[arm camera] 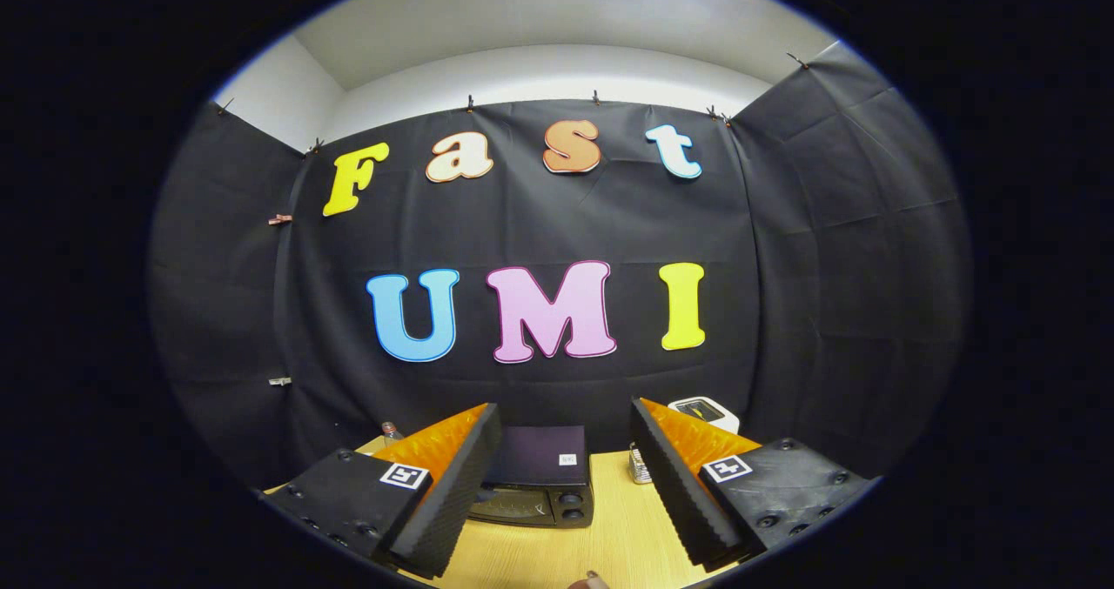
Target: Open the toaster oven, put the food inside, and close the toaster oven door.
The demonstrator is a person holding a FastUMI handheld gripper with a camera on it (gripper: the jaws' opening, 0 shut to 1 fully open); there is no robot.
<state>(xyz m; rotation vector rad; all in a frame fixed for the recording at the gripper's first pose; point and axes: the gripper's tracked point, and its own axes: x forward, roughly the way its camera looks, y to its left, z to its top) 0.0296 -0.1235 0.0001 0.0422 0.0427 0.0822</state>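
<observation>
Gripper (566, 485) jaws spread wide, empty — a boxy black toaster oven (540, 480) with round knobs sits between them on the pale wooden surface (609, 537).

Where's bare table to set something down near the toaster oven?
Bare wood lies in front of the toaster oven, between the open gripper's fingers, and to its right up to the small object. The far corners, by the bottle and white device, look crowded.
</observation>
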